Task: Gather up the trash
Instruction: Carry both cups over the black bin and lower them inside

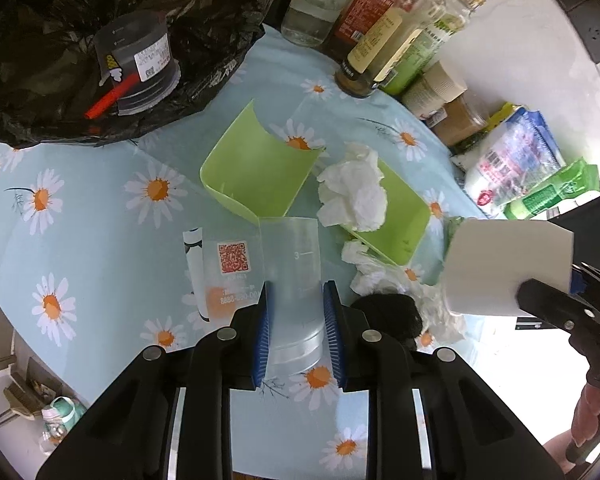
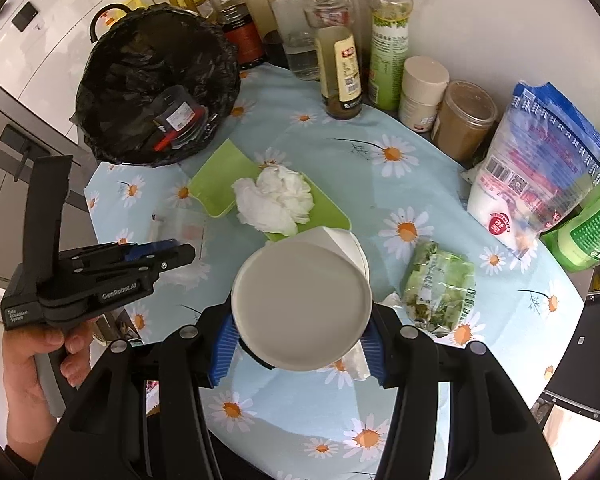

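Off to the left, the black-lined trash bin (image 2: 156, 92) sits at the table's edge, already holding a dark tub with a red straw. The left gripper (image 1: 298, 328) pinches a clear plastic measuring cup (image 1: 292, 288) between its blue pads; I'd say it wants carrying over the bin's mouth before release, kept level so the slick plastic doesn't slide out. The cup shows a "3" mark, and beside it is a red QR code. "GenRobot.AI" is printed on the left gripper's body. In the middle, crumpled tissue (image 2: 274, 198) lies on a green tray (image 2: 216, 184). The right gripper (image 2: 296, 346) clamps a white paper cup (image 2: 300, 300), bottom toward the camera. The bottle labels behind are too small to read.
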### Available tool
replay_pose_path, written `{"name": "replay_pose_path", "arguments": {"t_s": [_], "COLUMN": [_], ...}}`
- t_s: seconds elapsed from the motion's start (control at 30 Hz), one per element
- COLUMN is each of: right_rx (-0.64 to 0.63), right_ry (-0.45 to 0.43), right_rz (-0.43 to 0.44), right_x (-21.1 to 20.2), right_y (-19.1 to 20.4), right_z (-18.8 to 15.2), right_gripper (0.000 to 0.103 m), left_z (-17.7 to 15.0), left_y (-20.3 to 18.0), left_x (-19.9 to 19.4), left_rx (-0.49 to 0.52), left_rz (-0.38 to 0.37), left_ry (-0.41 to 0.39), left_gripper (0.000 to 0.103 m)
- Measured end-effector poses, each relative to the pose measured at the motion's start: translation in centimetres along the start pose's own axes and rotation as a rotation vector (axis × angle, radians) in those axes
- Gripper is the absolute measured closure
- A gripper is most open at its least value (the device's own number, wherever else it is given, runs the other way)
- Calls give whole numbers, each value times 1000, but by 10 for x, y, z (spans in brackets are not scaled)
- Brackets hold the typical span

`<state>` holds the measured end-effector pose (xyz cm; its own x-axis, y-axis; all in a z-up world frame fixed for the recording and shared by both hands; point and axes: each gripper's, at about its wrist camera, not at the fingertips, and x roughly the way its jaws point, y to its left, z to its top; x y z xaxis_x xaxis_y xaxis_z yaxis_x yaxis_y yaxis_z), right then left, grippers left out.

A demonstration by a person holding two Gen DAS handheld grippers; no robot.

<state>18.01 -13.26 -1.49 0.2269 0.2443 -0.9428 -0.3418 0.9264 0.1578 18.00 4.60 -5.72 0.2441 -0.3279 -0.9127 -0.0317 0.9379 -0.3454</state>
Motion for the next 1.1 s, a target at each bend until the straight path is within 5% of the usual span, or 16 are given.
{"name": "replay_pose_path", "arguments": {"t_s": [0.63, 1.1], "right_rx": [3, 123], "right_ry": [12, -17], "right_rz": [98, 202], "right_x": [25, 46], "right_y": [55, 83], "right_z": [49, 130], "right_gripper": [50, 50], "left_z": [15, 79], "left_y": [32, 59], "left_x": [-64, -88], "left_rx": [6, 50], "left_rz": [55, 83], "left_ry": [-104, -138], "left_gripper": [81, 81]}}
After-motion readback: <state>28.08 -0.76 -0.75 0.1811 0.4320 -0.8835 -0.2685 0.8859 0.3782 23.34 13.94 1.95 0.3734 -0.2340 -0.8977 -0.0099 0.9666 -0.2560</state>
